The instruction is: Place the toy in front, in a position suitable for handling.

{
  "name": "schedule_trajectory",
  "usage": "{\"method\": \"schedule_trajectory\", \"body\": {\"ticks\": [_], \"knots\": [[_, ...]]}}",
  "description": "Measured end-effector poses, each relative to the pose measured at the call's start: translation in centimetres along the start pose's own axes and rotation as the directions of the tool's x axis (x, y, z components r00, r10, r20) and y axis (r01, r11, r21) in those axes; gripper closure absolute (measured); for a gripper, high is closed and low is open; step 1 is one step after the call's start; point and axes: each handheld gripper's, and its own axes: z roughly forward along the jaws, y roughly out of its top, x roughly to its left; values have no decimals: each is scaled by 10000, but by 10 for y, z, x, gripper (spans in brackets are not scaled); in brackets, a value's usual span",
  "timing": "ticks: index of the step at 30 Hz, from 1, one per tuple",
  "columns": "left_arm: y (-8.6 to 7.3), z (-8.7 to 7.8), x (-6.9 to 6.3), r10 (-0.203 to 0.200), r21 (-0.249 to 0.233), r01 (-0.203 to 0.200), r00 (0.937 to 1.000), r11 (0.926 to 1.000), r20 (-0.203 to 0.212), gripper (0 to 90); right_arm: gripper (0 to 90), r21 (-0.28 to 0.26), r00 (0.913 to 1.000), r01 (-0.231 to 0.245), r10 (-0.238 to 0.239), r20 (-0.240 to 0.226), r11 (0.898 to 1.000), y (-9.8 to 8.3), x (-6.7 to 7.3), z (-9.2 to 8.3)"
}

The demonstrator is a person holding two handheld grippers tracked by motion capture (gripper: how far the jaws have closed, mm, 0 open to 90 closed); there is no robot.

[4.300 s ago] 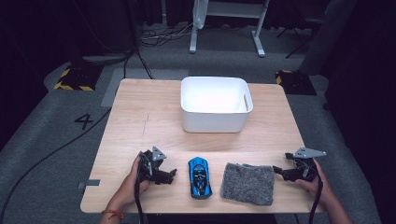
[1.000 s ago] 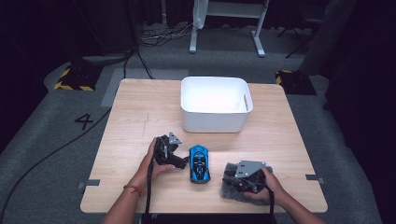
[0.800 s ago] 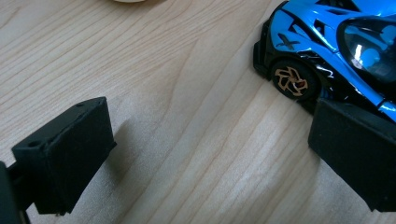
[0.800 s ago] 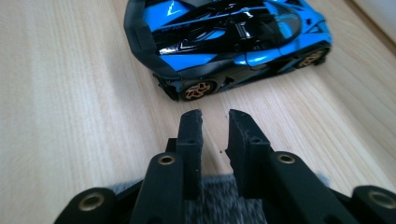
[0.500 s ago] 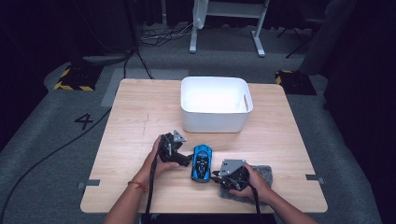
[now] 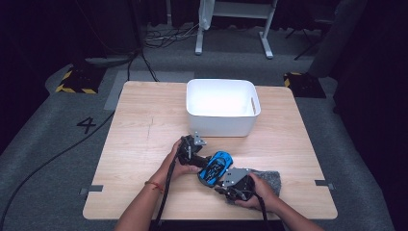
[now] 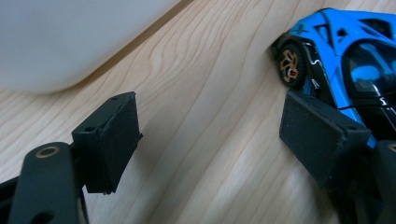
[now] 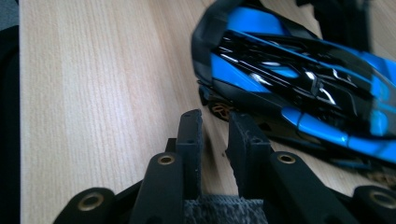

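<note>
Left gripper (image 6: 195, 154) spread beside the blue toy car (image 6: 215, 167); right gripper (image 6: 226, 184) pinches the grey cloth (image 6: 269, 179). Likely wiping stage: next, steady the car, bring cloth against bodywork.

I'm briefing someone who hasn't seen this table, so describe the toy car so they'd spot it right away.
Start at the wooden table and find the white bin near its far edge. Come toward the person's side: the toy car sits between the left gripper and the right gripper, next to a grey cloth. It is glossy bright blue and black, with wheels.
</note>
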Motion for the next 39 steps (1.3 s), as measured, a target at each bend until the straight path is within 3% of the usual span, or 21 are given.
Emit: {"method": "schedule_trajectory", "body": {"ticks": [5,11,14,17,19,21,24,29,31,35,39], "knots": [[0,-6,0,233,434,-238,9997,9988,113,186,678,-67,10000,3,-3,89,10000,-2,0,-3],[-16,-36,-5,8,-90,-4,9990,10000,438,160,575,-582,9973,-293,331,658,9979,-11,-9,-29],[-22,-47,-10,146,-132,-143,9996,9998,234,180,547,-682,9943,-471,533,924,9966,-16,-13,-41],[-33,-66,-18,232,-472,-217,9992,9987,312,161,485,-759,9882,-753,846,1279,9943,-28,-21,-59],[-39,-77,-25,473,-511,-470,9989,9976,46,158,455,-928,9840,-995,1118,1387,9907,-40,-27,-72],[-49,-88,-36,524,-657,-518,9986,9965,66,156,427,-966,9786,-1072,1221,1655,9895,-55,-33,-85],[-57,-93,-43,343,-791,-320,9990,9964,280,155,415,-924,9724,-1352,1500,1788,9865,-66,-38,-91],[-68,-86,-67,310,-896,-240,9965,9957,782,156,378,-918,9562,-1895,2050,2087,9776,-92,-45,-98],[-66,-80,-73,191,-894,-120,9967,9959,794,156,371,-1049,9506,-2178,2353,2025,9703,-100,-47,-98],[-60,-69,-81,1,-802,37,9989,9968,469,156,349,-1039,9448,-2353,2525,2087,9663,-108,-51,-98],[-53,-60,-85,-380,-750,400,9989,9964,284,156,341,-1087,9461,-2295,2479,2085,9672,-109,-51,-99]]}}
